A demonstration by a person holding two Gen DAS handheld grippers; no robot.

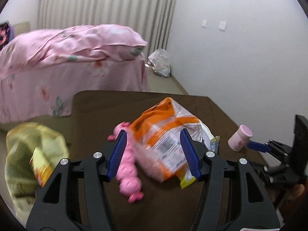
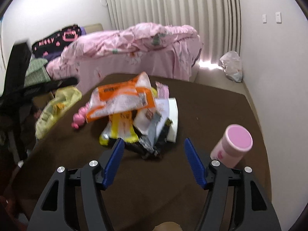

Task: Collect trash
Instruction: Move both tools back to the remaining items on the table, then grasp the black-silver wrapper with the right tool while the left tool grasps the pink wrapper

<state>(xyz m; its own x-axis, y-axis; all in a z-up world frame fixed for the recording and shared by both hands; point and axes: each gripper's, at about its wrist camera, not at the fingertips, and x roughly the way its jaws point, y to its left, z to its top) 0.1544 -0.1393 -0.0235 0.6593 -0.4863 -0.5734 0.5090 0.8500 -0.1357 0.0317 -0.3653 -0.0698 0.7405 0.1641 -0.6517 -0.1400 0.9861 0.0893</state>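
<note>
Left gripper (image 1: 153,134), left wrist view: blue ribbed fingers (image 1: 117,154) spread apart above the brown table (image 1: 107,105), with nothing pressed between them. The orange and clear snack bag (image 1: 165,134) appears in the gap between the fingers, on the table beyond the tips. A pink segmented toy (image 1: 129,175) lies just inside the left finger, partly crossed by it. A yellow wrapper (image 1: 185,181) shows under the near edge of the bag, close to the right finger. To the left of the gripper, off the table edge, hangs a yellow-green plastic bag (image 1: 25,154) holding a yellow-and-red packet (image 1: 41,165). To the right stands a pink cylindrical container (image 1: 239,137), and past it the other gripper's blue finger enters the view. Farther out: a bed with pink floral bedding (image 1: 67,57), a white plastic bag (image 1: 159,61) on the floor and a pleated curtain (image 1: 107,3).

Right gripper (image 2: 152,141), right wrist view: fingers wide apart, nothing between them. Directly ahead of the tips lies the trash pile: black wrappers (image 2: 152,146) nearest, then the yellow wrapper (image 2: 120,129) and white paper (image 2: 172,115), with the snack bag (image 2: 121,100) on top. The pink container (image 2: 232,144) stands just right of the right finger. The pink toy (image 2: 79,118) and the yellow-green bag (image 2: 55,105) lie ahead to the left.
</note>
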